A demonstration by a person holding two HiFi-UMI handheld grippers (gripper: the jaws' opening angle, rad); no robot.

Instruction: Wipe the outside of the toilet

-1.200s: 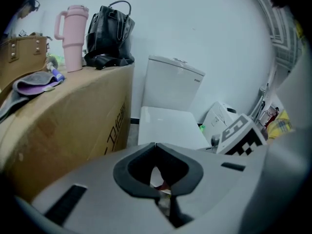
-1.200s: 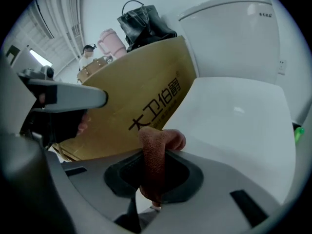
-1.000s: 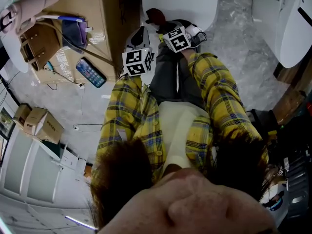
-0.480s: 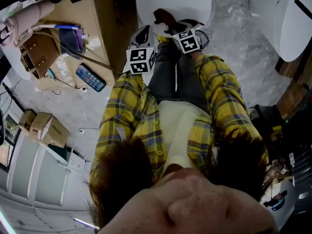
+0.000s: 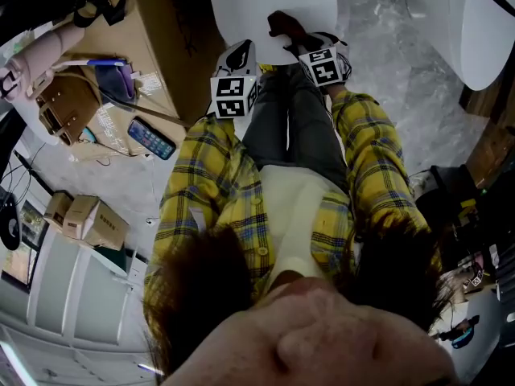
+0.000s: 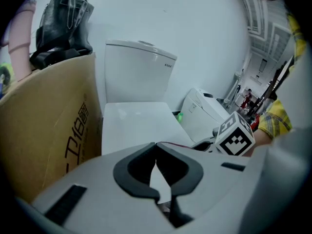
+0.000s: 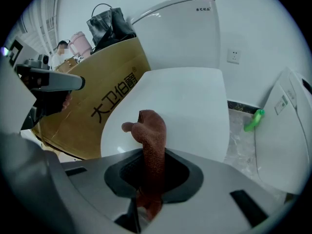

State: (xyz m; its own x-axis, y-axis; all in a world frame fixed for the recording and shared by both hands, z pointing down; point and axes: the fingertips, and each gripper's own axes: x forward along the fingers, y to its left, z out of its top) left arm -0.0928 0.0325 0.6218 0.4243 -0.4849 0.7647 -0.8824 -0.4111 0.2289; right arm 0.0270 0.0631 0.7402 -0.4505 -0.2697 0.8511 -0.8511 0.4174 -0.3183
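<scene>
Cardboard, one box (image 5: 173, 47), stands left of the near toilet (image 7: 185, 96). We hold two grippers at its front edge: left gripper (image 6: 156, 145) pinched together on nothing, right gripper (image 7: 148, 152) clamped on one brown cloth (image 7: 152, 130). Rightmost stands a second toilet (image 7: 280, 130).

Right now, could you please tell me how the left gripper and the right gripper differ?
The right gripper is shut on a brown cloth; the left gripper is shut with nothing between its jaws. The right gripper reaches over the white toilet lid, while the left gripper sits nearer the cardboard box. Both face the toilet.
</scene>
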